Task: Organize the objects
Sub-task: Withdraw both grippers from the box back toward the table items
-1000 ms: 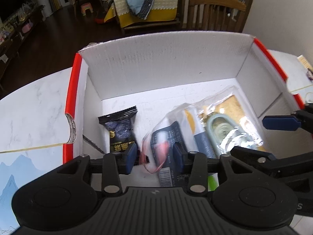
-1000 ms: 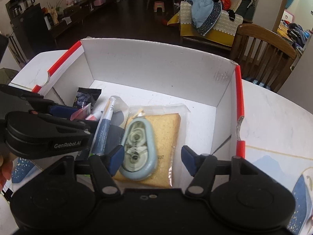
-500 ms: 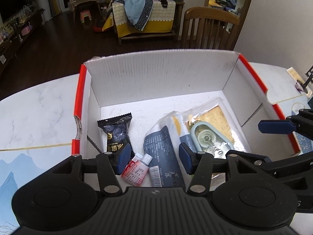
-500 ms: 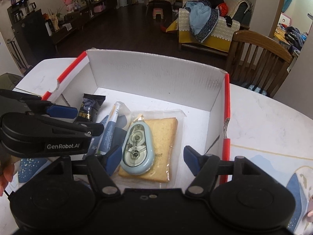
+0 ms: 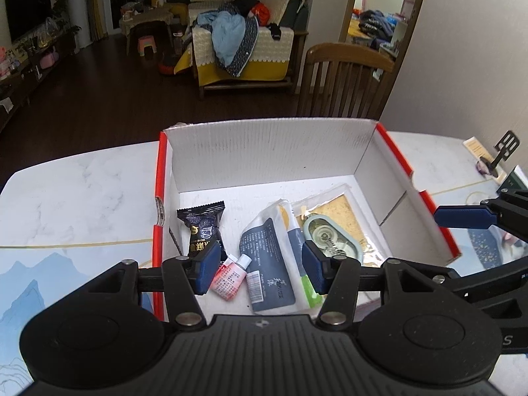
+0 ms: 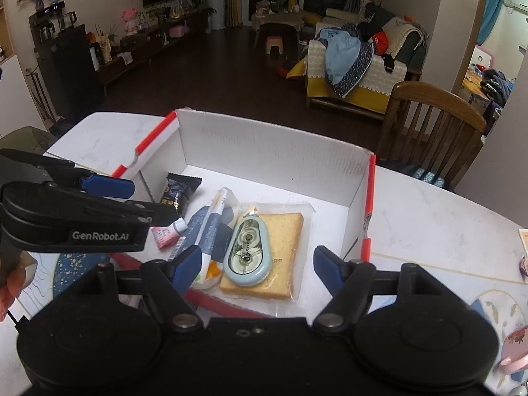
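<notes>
Both held clear above the box (image 5: pixel 264 151): left gripper (image 5: pixel 260 270) released, right gripper (image 6: pixel 257 267) just opening wider, nothing between either's jaws. Below the right, corrector (image 6: pixel 248 250) perched loose on bagged toast (image 6: pixel 280 257). Could slide off if the box gets bumped.

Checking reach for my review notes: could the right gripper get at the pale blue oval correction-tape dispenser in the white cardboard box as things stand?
Probably yes. The pale blue oval correction-tape dispenser lies uncovered on top of the bagged toast slice, and the right gripper, jaws open with nothing between them, hovers just above it with nothing in the way.
</notes>
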{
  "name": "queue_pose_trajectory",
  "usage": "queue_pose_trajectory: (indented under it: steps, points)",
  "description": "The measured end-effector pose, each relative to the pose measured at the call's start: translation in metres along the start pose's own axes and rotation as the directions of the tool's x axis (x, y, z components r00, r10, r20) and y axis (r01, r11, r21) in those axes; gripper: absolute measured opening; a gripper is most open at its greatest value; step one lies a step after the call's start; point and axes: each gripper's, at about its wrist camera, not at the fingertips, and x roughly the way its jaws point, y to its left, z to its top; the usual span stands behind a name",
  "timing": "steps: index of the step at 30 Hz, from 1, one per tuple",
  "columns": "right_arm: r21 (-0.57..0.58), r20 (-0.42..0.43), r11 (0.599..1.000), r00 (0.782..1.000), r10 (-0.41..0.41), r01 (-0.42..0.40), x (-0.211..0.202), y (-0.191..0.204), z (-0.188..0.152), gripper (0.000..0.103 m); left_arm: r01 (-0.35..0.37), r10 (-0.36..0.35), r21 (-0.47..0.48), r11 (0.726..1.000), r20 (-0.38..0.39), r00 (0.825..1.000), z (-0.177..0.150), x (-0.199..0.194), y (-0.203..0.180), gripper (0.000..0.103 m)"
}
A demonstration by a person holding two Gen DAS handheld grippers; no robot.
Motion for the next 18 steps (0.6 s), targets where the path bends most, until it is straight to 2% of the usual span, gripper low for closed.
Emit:
queue_pose_trajectory:
  steps: [7,12,18]
  points:
    - [-0.001,0.035,1.000,0.999,0.005,-0.005,-0.025,0.007,-0.005,0.076,0.025,-0.023,-0.031,0.999,0.042,0.999,-0.010,-0.032,0.001,0.053]
    - [0.007,0.079,1.000,0.997,0.026,-0.026,-0.048,0.014,-0.009,0.081,0.046,-0.046,0.011,0.999,0.074,0.996,-0.020,-0.056,-0.003,0.053]
    - [0.024,0.117,0.999,0.992,0.045,-0.048,-0.071,0.022,-0.017,0.082,0.076,-0.078,0.029,0.997,0.099,0.992,-0.032,-0.082,-0.007,0.053]
